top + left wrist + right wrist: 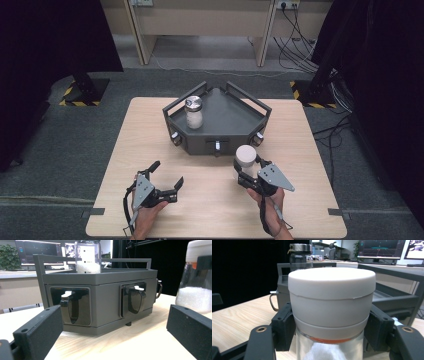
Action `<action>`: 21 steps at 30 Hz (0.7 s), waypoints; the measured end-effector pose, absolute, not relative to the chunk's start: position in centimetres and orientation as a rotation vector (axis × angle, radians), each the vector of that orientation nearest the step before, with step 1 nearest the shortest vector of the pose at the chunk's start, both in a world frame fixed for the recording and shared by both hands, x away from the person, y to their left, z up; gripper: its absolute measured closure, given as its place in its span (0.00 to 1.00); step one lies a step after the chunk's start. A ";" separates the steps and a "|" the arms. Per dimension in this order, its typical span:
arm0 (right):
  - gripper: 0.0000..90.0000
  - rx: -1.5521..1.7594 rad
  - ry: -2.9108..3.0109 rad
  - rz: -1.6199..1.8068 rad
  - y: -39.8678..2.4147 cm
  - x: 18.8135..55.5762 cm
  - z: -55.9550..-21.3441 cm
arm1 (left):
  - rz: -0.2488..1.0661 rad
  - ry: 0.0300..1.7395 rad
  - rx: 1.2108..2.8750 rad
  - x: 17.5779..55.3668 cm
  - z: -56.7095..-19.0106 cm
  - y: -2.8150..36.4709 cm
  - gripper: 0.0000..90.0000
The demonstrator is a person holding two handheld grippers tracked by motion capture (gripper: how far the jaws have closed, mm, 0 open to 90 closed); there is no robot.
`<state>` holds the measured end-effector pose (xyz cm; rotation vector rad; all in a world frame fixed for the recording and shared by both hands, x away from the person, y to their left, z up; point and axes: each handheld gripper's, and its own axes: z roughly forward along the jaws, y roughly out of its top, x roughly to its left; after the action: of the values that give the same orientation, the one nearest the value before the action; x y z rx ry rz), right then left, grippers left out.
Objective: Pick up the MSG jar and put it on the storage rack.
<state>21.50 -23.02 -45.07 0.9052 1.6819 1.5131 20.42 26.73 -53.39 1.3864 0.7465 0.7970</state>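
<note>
Right gripper (248,172) clamps white-lidded jar (245,156) just below lid; left gripper (167,175) spread wide, empty, over surface (210,210).

Left gripper (167,174) jaws spread wide, right gripper (247,167) clamped — hands low

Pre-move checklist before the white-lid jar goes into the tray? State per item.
1. Right claw shut on the white-lid jar, below the lid: ok.
2. Jar upright, lid on: ok.
3. Bare floor in the grey tray beside the metal-lid jar: ok.
4. Left claw open, holding nothing, off to the side of the jar's way to the tray: ok.
5. Jar bottom lifted off the table: cannot tell.
</note>
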 end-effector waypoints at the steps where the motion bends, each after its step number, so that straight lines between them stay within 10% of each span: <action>1: 0.39 0.903 1.684 1.515 -23.0 21.6 -44.8 | 0.797 0.746 1.386 20.4 -53.4 26.7 0.00; 21: 0.39 0.833 1.695 1.546 -21.1 24.3 -38.7 | 0.798 0.745 1.388 20.5 -53.4 26.8 0.00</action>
<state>24.28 -21.07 -38.68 0.8328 1.6947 1.5457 20.46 26.78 -53.41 1.3883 0.7454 0.7979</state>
